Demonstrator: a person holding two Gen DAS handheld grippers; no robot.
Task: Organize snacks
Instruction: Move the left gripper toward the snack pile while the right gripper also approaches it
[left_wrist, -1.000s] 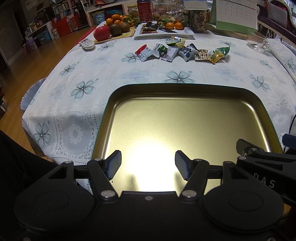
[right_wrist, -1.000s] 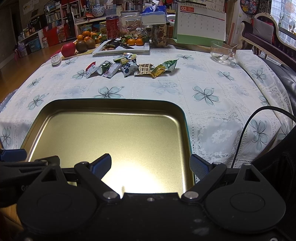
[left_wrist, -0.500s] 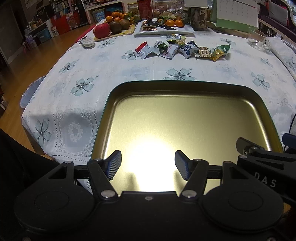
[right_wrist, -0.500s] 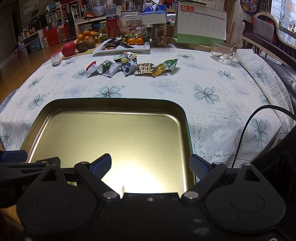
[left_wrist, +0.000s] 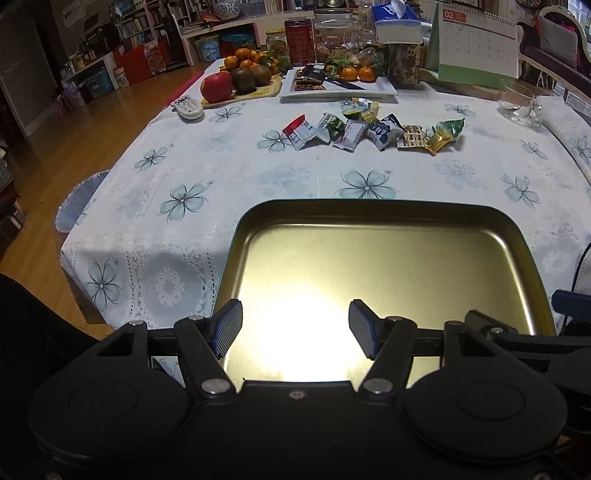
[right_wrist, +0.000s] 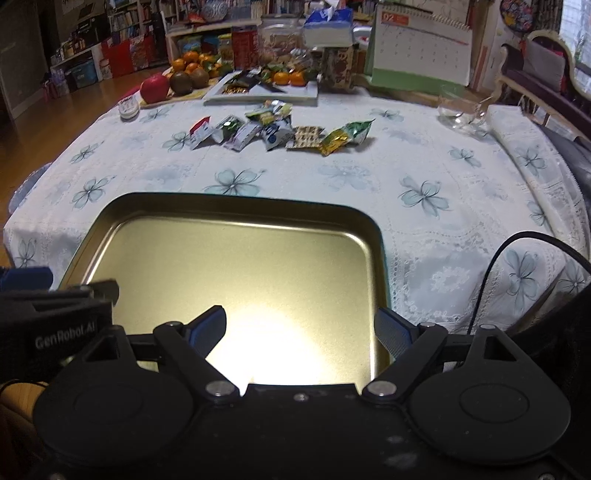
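A gold metal tray (left_wrist: 384, 218) with a dark green rim lies empty at the near edge of the table; it also shows in the right wrist view (right_wrist: 236, 210). A row of several wrapped snacks (left_wrist: 373, 131) lies on the flowered tablecloth beyond it, also in the right wrist view (right_wrist: 277, 133). My left gripper (left_wrist: 295, 328) is open and empty over the tray's near left part. My right gripper (right_wrist: 301, 326) is open and empty over the tray's near right part. Both are well short of the snacks.
At the back stand a board with an apple (left_wrist: 217, 86) and other fruit, a white plate (left_wrist: 338, 86) with oranges, jars, a tissue box and a desk calendar (left_wrist: 471, 40). A glass bowl (left_wrist: 517, 103) sits far right. A cable (right_wrist: 491, 269) hangs at the right table edge.
Both grippers have risen and tilted up a little, so the tray sits lower in view and more of the back of the table shows. Both stay open and empty.
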